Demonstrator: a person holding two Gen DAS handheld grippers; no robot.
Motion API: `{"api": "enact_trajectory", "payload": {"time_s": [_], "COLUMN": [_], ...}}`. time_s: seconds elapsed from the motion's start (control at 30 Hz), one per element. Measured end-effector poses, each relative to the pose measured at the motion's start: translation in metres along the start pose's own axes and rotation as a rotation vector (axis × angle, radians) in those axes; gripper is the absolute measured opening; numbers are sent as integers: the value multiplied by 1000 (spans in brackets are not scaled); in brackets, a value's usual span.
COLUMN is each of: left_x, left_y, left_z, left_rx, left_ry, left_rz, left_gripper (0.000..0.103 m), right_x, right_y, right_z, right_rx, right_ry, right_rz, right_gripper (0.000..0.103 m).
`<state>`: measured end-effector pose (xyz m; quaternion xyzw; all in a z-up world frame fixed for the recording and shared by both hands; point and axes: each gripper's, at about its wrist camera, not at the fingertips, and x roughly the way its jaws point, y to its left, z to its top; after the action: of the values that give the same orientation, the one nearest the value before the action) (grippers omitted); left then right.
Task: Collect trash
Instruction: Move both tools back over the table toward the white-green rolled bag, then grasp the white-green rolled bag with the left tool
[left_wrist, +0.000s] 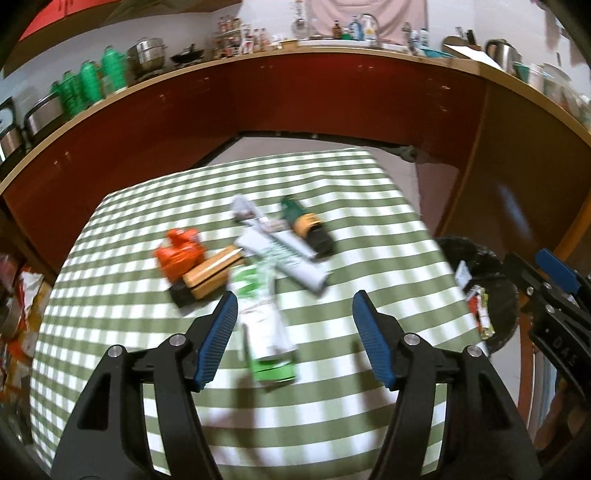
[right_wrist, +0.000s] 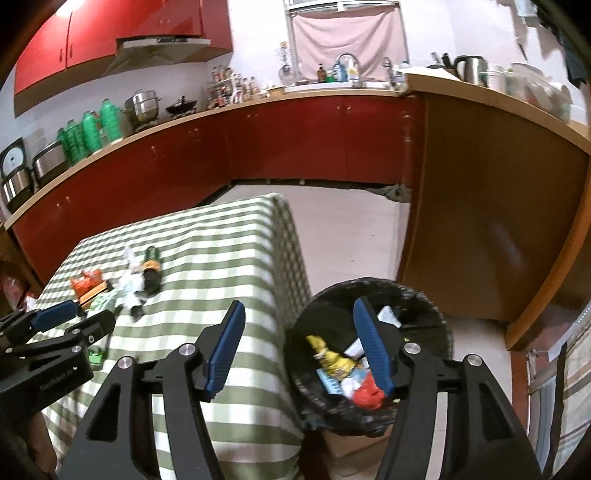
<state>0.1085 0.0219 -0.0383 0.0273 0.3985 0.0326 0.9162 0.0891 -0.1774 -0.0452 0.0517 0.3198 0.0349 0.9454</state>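
Several pieces of trash lie on the checked table (left_wrist: 369, 206): an orange wrapper (left_wrist: 179, 254), a brown box (left_wrist: 212, 273), a long grey-white box (left_wrist: 284, 254), a dark bottle with a yellow label (left_wrist: 308, 225) and a green-white packet (left_wrist: 264, 325). My left gripper (left_wrist: 295, 299) is open above the table, and the green-white packet lies below its left finger. My right gripper (right_wrist: 299, 306) is open and holds nothing, hovering over the black-lined bin (right_wrist: 417, 295). Inside the bin are a yellow wrapper (right_wrist: 332, 358) and a red scrap (right_wrist: 367, 395).
The bin stands on the floor off the table's right edge. Red kitchen cabinets (right_wrist: 295, 147) with a cluttered counter run behind. A brown counter side (right_wrist: 480, 221) stands to the right. Pale floor (right_wrist: 351, 229) lies between table and cabinets.
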Motion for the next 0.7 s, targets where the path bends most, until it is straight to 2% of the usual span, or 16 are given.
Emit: {"api": "enact_trajectory", "payload": {"time_s": [0.2,0.33,0.5,0.7], "left_x": [15,29,36,30], "left_y": [22,27,35,46], "left_z": [-4,-7,-12,-15], "left_rx": [-34,-47,-61,-77], "left_ry": [32,69,86,88], "left_rz": [32,10,-48,-83], "left_gripper": [66,66,32,30], "right_x": [2,4,8,17], "right_y": [29,43,60,82], "right_z": [0,2,4,5], "right_rx": [-37,-50,-81,-111], "right_ry": [19,32,43,59], "right_rz": [32,48,67,94], "right_gripper": [61,62,62,62]}}
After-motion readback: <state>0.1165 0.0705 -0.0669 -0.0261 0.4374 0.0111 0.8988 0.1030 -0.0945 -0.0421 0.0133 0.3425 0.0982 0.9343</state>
